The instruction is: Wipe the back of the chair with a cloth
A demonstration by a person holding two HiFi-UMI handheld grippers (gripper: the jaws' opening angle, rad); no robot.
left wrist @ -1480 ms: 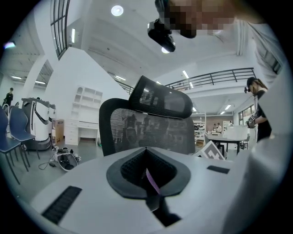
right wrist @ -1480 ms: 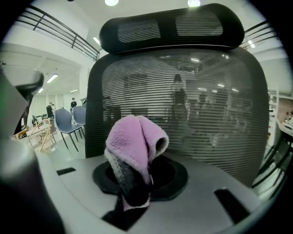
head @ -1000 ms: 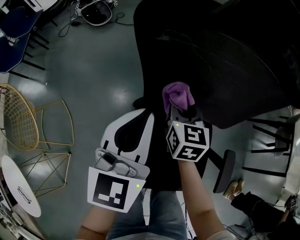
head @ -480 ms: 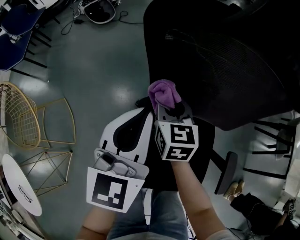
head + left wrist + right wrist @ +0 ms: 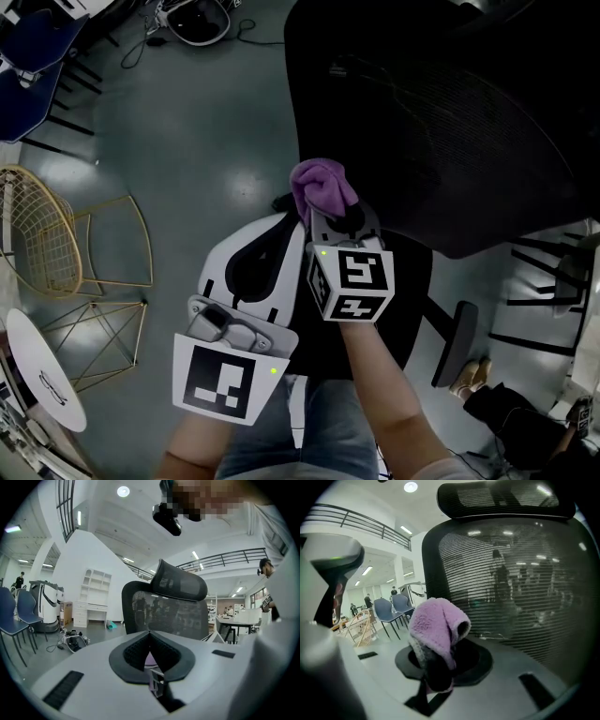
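Though black overhead, the chair [image 5: 520,588] shows mesh behind the cloth [image 5: 436,625].

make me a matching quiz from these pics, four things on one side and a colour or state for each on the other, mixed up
Things:
1 cloth
2 chair back
3 wire chair
4 left gripper

Colour or state:
a gold
b shut and empty
c purple
d black mesh

Pairs: 1-c, 2-d, 3-a, 4-b
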